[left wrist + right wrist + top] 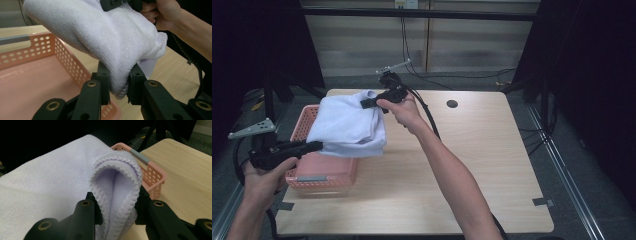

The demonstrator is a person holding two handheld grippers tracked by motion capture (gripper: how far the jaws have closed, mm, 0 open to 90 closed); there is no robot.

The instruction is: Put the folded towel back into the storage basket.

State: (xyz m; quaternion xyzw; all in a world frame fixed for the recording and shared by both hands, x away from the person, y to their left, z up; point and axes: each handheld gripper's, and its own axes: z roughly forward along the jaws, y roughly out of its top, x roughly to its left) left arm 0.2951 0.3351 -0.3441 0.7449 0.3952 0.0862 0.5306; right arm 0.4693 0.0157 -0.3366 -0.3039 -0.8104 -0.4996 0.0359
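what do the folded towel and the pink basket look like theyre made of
Towel: looks like soft terry or microfibre cloth, pale lilac-white, matte; fuzzy looped pile and a stitched edge show where it bunches between the jaws. Basket: apparently moulded plastic, salmon pink, smooth with slight sheen; its walls carry rows of round holes.

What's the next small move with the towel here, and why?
Probably lower it into the pink basket. Both the left gripper and right gripper are clamped on the folded towel, which hangs partly above the basket and partly past its rim, so shift it over the basket first.
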